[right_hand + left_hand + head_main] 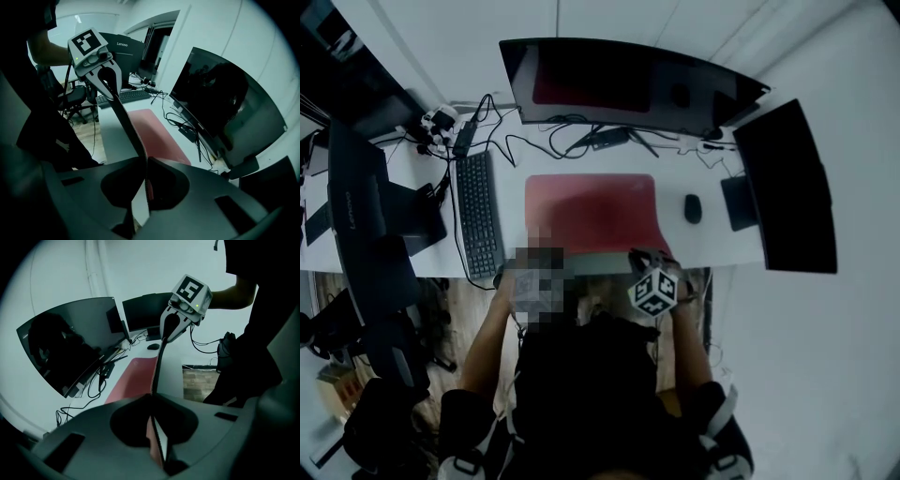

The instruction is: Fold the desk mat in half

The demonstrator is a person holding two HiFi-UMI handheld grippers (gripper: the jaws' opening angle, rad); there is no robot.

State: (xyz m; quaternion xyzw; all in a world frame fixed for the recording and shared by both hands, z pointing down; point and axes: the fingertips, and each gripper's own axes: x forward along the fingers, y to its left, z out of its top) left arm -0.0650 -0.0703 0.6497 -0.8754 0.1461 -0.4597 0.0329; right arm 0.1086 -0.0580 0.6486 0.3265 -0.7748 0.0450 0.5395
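Observation:
A red desk mat (591,211) lies on the white desk (675,239) in front of the curved monitor. Its near edge is lifted off the desk and stretched between my two grippers. My left gripper (525,267), mostly under a blurred patch in the head view, holds the near left corner. In its own view the left gripper (157,437) is shut on the mat's thin edge (154,380). My right gripper (645,261) holds the near right corner, and its own view shows the right gripper (145,187) shut on the mat (157,136). Each gripper sees the other across the raised edge.
A keyboard (478,216) lies left of the mat and a mouse (693,208) right of it. The curved monitor (628,89) stands behind, with cables (572,141) under it. A second monitor (783,187) is at the right, a dark Lenovo machine (356,216) at the left.

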